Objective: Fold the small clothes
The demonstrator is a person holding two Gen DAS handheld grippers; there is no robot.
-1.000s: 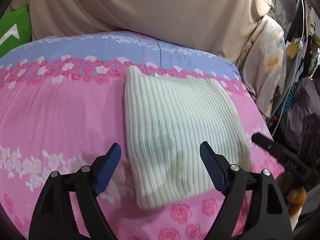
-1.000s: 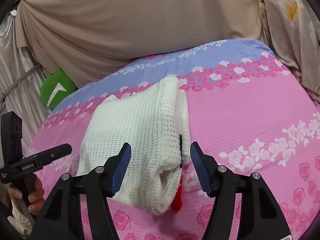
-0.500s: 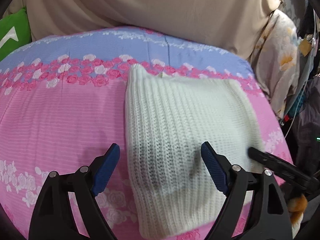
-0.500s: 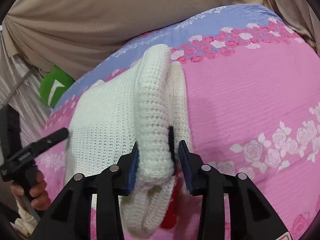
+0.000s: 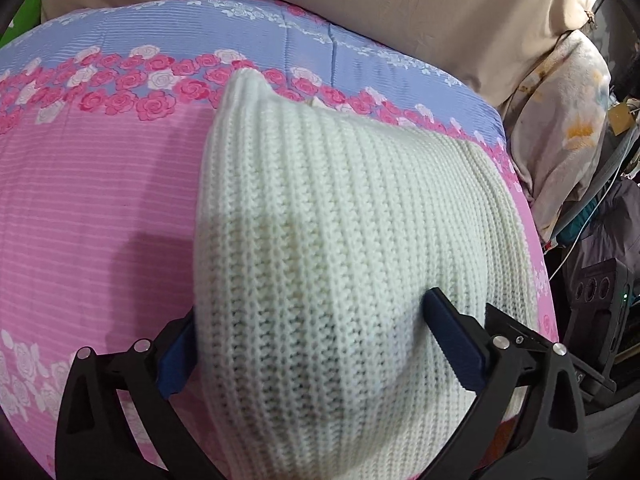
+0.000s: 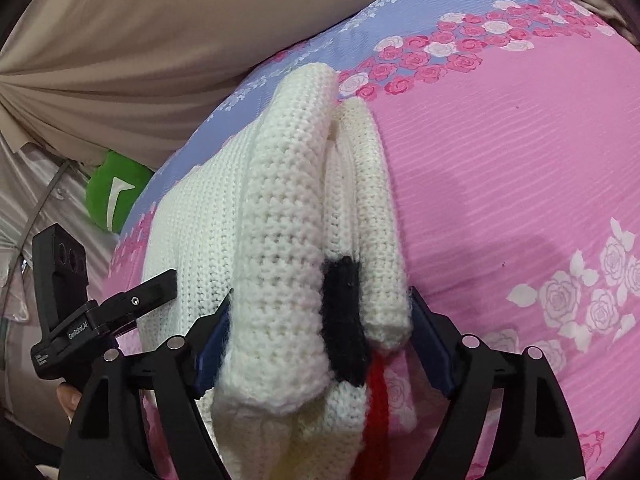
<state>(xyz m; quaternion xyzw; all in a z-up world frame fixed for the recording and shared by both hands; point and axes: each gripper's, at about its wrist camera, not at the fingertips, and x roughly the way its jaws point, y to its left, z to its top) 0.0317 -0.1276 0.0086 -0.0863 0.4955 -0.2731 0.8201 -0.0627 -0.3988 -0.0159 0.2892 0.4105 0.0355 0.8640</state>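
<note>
Both grippers spread around a folded white knit garment on a bed.

Left wrist view: left gripper (image 5: 316, 340) at 6 o'clock, jaws opening — white knit garment (image 5: 344, 240) fills the gap, left pad at its edge, right pad lying on top of the knit, no clamp seen. Garment lies on the pink-and-blue rose bedsheet (image 5: 100, 184), running up toward 12 o'clock. Right wrist view: right gripper (image 6: 320, 344) at 6 o'clock, jaws opening — thick folded edge of the garment (image 6: 280, 240) with black and red patches between the pads, whether they still touch it I cannot tell. Green cushion (image 6: 116, 192) at 9 o'clock, beige drape (image 6: 160, 40) behind.
</note>
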